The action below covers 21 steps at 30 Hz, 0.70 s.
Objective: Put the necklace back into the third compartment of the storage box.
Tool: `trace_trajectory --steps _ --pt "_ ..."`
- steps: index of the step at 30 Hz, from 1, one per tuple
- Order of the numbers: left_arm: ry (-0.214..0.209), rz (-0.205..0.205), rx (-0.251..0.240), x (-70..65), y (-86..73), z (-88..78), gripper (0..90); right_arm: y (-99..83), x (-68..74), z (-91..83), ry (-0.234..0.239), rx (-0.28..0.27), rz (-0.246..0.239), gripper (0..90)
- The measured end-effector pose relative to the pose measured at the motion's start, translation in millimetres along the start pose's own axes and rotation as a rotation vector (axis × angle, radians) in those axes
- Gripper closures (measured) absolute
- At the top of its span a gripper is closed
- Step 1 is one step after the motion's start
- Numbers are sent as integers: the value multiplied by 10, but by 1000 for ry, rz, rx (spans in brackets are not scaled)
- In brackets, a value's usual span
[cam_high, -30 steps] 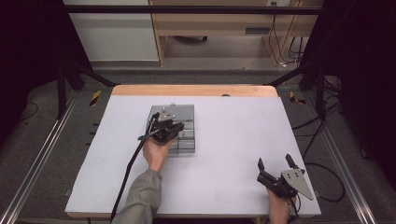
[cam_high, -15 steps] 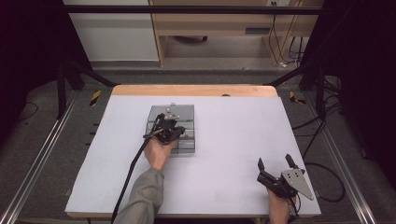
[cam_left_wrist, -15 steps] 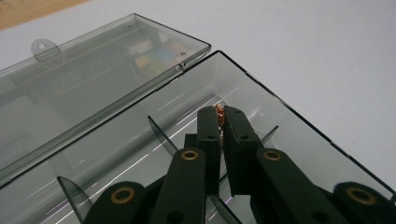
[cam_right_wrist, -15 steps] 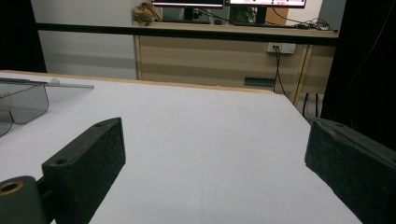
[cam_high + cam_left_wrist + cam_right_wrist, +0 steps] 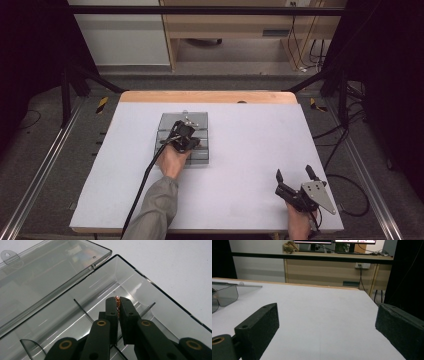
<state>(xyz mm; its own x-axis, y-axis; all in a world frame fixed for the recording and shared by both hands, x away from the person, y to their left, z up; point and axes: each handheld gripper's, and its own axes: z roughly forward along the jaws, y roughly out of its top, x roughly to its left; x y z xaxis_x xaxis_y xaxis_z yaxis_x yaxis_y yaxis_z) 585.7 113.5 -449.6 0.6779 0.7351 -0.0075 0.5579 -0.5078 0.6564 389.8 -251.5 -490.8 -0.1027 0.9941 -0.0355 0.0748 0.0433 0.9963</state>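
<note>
- The left gripper, pinching a small coppery chain, has sunk slightly into the open clear smoky plastic compartment box since a second ago.
- The box's lid lies flat beside it.
- The right gripper, jaws spread wide, has stayed near the white table's front right corner.

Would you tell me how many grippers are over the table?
2: the left gripper over the clear compartment box, the right gripper near the table's right front corner.
</note>
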Motion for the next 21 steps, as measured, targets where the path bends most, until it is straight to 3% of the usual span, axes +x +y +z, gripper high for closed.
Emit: trace_trajectory --steps 21 --pt "-19 -13 6 15 -8 8 816 0 1 0 1 0 -1 56"
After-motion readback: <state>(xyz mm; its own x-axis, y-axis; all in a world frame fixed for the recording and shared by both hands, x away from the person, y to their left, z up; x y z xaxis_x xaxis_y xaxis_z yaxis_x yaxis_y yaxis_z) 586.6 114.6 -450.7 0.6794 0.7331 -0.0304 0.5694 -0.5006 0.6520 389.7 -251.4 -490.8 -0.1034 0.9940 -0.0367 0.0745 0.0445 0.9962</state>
